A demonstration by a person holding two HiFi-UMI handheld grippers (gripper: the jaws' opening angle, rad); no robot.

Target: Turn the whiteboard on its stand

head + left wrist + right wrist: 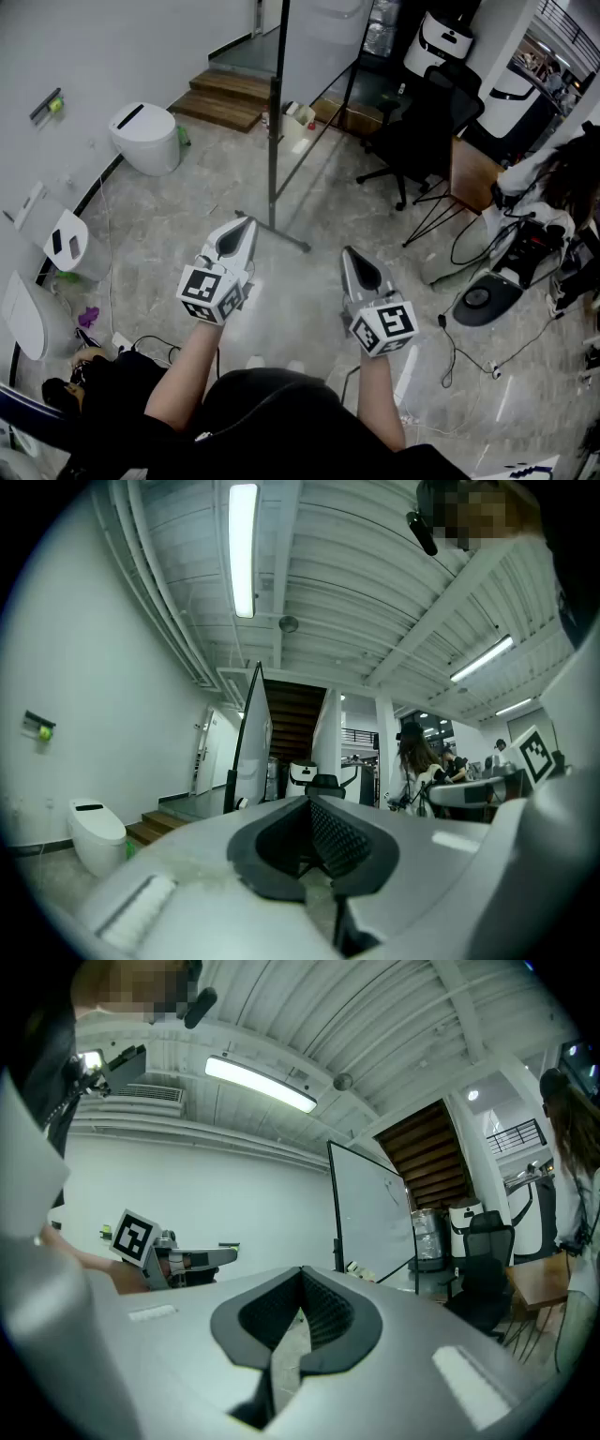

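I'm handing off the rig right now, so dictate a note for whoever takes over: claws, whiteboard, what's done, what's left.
Left claw: shut, empty, level.
Right claw: shut, empty, level.
Whiteboard: on its stand ahead of both claws; neither touches it.
Done: nothing that shows; the turn seems not yet begun.
Left: step closer, take the board's edge, turn it on the stand.

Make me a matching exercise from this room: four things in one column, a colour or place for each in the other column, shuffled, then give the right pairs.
Things
1. whiteboard
2. office chair
3. steps
4. rounded bin

Descriptions
A. brown wood, beyond the whiteboard
B. white, far left in the head view
C. black, right of the whiteboard in the head view
D. tall flat panel, upright in a dark frame

Pairs: 1-D, 2-C, 3-A, 4-B
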